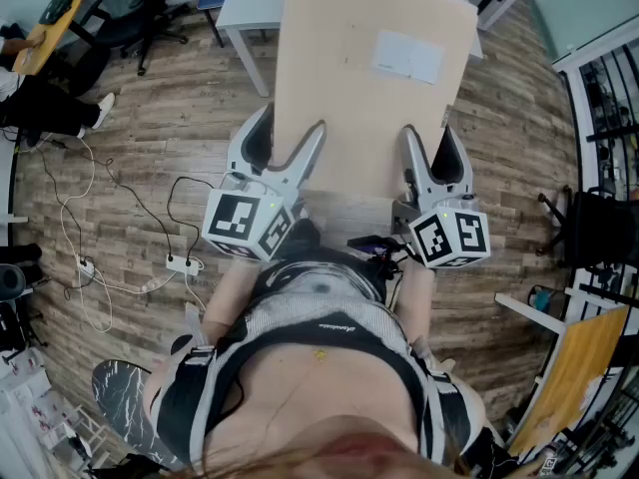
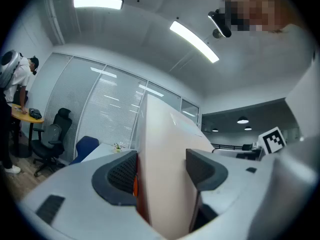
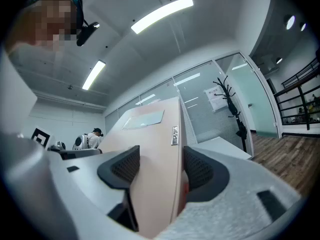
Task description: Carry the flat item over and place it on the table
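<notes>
Carrying underway | left tool (image 1: 290, 128) & right tool (image 1: 429, 136) clamped flat item (image 1: 374, 78) at 6 o'clock edge | bench (image 1: 248, 3) was at 12 o'clock, placing not done.

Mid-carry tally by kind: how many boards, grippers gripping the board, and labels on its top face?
Board: 1
Grippers shut on it: 2, left gripper and right gripper
White label on its top face: 1
Total: 4

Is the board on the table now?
No: left gripper and right gripper hold the board in the air, above the floor.
</notes>
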